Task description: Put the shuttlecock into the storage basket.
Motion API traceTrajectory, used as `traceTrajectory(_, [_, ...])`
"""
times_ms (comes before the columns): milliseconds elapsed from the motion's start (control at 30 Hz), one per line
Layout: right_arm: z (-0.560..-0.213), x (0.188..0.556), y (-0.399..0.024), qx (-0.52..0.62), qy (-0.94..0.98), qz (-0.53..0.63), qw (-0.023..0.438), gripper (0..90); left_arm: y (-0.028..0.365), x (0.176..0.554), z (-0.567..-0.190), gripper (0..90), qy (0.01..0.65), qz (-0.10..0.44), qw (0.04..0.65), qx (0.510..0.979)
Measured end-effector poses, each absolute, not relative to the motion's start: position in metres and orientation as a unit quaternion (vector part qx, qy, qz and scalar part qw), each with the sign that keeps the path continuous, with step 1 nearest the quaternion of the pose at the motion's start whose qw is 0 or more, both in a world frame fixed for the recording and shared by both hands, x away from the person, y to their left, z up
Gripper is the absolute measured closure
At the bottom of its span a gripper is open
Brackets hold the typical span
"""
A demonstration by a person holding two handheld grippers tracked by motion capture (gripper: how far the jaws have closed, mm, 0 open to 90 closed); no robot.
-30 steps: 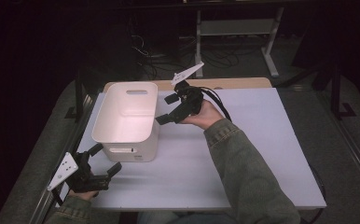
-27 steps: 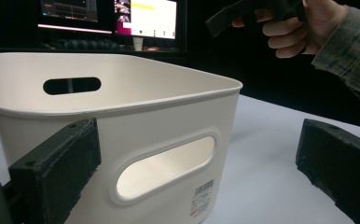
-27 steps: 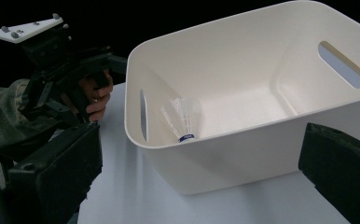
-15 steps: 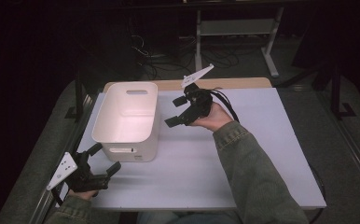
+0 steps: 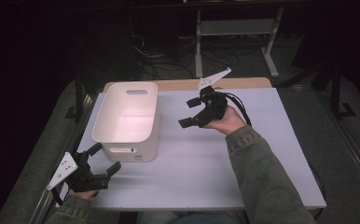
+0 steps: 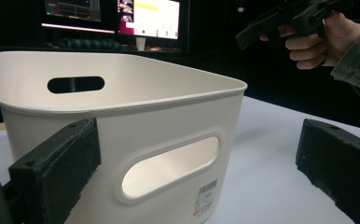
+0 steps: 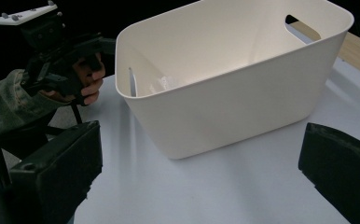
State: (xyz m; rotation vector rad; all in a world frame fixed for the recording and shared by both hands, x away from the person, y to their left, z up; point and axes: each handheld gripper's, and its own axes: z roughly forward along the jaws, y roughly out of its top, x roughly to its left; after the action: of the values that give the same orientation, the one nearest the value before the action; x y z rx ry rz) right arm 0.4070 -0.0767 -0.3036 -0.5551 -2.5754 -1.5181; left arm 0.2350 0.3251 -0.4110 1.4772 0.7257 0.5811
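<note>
Left gripper (image 5: 102, 161), jaws wide, empty, at table's (image 5: 206, 182) near-left corner just before white bin (image 5: 127, 122). Bin's near end wall faces jaws. Right gripper (image 5: 190, 112), jaws wide, beside bin's right wall, apart. Bin floor partly hidden.

My left gripper (image 5: 104, 161) sits low at the near left corner of the table (image 5: 262, 154), jaws spread wide apart and pointing toward the table's far right. My left hand (image 5: 82, 192) grips it from below, the sleeve just entering at the near edge. My right gripper (image 5: 191, 112) is held raised above the table's middle, jaws apart and aimed left. My right hand (image 5: 222, 120) wraps its body, the forearm running diagonally back to the near right edge.
</note>
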Motion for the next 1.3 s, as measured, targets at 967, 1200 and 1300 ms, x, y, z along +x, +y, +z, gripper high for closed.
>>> traceTrajectory(967, [-0.334,0.393,-0.133,-0.232,-0.824,-0.516,0.028,0.0,0.326,0.235,-0.411,0.0,0.32,0.26,0.639,0.649])
traceTrajectory(1200, [-0.34,0.388,-0.147,-0.243,-0.818,-0.521,0.024,0.0,0.326,0.235,-0.411,0.0,0.32,0.26,0.639,0.65])
traceTrajectory(1300, [-0.342,0.387,-0.153,-0.248,-0.814,-0.525,0.021,0.0,0.325,0.235,-0.411,0.0,0.32,0.259,0.642,0.647])
